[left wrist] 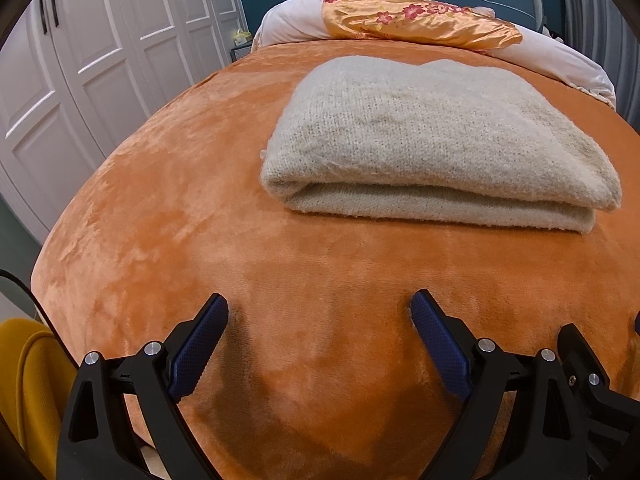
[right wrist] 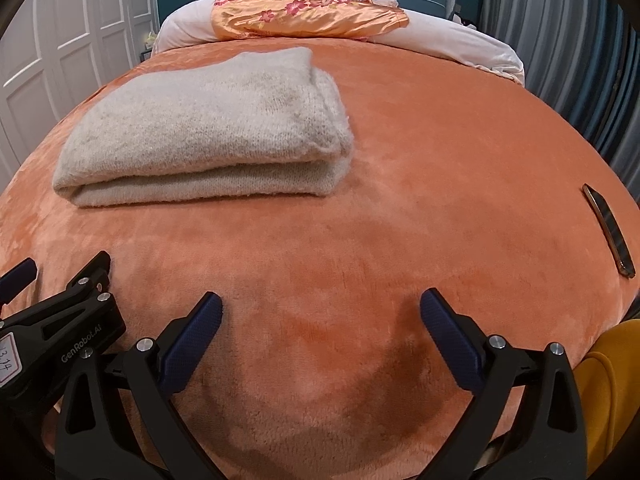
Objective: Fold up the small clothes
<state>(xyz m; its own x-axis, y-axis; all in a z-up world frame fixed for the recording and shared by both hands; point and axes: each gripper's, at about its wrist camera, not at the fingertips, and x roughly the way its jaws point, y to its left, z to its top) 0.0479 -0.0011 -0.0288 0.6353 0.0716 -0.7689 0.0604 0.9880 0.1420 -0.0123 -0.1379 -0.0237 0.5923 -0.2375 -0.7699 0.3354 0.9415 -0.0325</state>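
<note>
A cream knitted sweater (left wrist: 432, 140) lies folded in a thick rectangle on the orange plush bed cover (left wrist: 168, 208). It also shows in the right wrist view (right wrist: 208, 132), left of centre. My left gripper (left wrist: 320, 312) is open and empty, low over the cover, well short of the sweater's near edge. My right gripper (right wrist: 320, 310) is open and empty, to the right of the left gripper, also near the bed's front edge. The left gripper's body (right wrist: 60, 320) shows at the lower left of the right wrist view.
A dark phone (right wrist: 608, 230) lies on the cover at the right edge. An orange floral satin cloth (left wrist: 420, 20) rests on a white pillow (left wrist: 296, 20) at the headboard. White wardrobe doors (left wrist: 80, 60) stand to the left. Yellow fabric (right wrist: 612, 392) shows at the lower right.
</note>
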